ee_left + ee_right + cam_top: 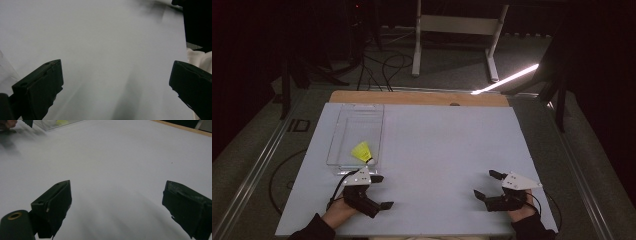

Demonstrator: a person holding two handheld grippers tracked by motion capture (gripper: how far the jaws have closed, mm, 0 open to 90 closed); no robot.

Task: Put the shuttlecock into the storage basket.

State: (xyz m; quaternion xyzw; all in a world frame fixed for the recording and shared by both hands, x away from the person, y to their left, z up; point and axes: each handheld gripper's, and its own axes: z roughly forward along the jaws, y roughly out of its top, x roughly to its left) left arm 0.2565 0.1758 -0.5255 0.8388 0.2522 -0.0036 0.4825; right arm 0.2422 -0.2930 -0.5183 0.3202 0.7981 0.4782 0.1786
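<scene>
A yellow shuttlecock (pixel 361 150) is seen lying inside a clear plastic box (pixel 343 127) at the left of the white worktop (pixel 447 150), near the box's front wall. The left tongs (pixel 382 191) are held just in front of that box, close to the worktop's near edge, with the jaws spread wide and nothing between them. The right tongs (pixel 486 184) are held well apart from the box, at the near right of the worktop, jaws likewise wide open and empty. In the right gripper view the box (pixel 53 123) and the shuttlecock (pixel 61 122) are glimpsed at the top left.
</scene>
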